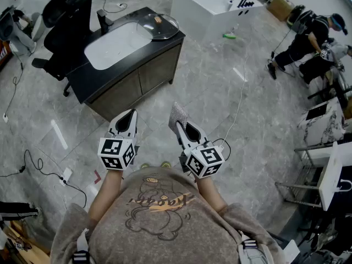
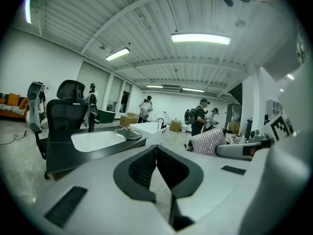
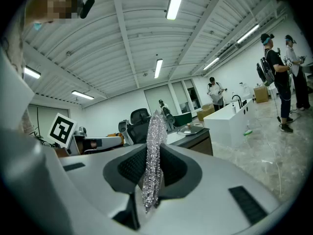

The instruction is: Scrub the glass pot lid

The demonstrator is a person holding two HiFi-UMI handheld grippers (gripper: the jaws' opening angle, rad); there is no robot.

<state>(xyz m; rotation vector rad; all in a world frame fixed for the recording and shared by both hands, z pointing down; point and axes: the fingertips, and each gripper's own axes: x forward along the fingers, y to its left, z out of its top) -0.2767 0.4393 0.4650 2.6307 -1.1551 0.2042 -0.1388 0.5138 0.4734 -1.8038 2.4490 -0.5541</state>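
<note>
The glass pot lid (image 1: 158, 26) with a wooden knob lies on the right end of a black counter (image 1: 93, 78), beside the white basin (image 1: 113, 44). It also shows far off as the lid (image 2: 128, 132) in the left gripper view and the lid (image 3: 191, 129) in the right gripper view. My left gripper (image 1: 130, 115) hangs over the floor in front of the cabinet, shut and empty (image 2: 156, 152). My right gripper (image 1: 182, 127) is level with it, shut on a silvery scrubbing cloth (image 1: 177, 115) that stands up between the jaws (image 3: 154, 153).
A black faucet (image 1: 102, 21) stands behind the basin. A black office chair (image 1: 65, 16) is left of the counter. A white island (image 1: 212, 7) stands beyond it. People (image 1: 311, 36) work at the far right, and cables (image 1: 33, 166) run across the grey floor.
</note>
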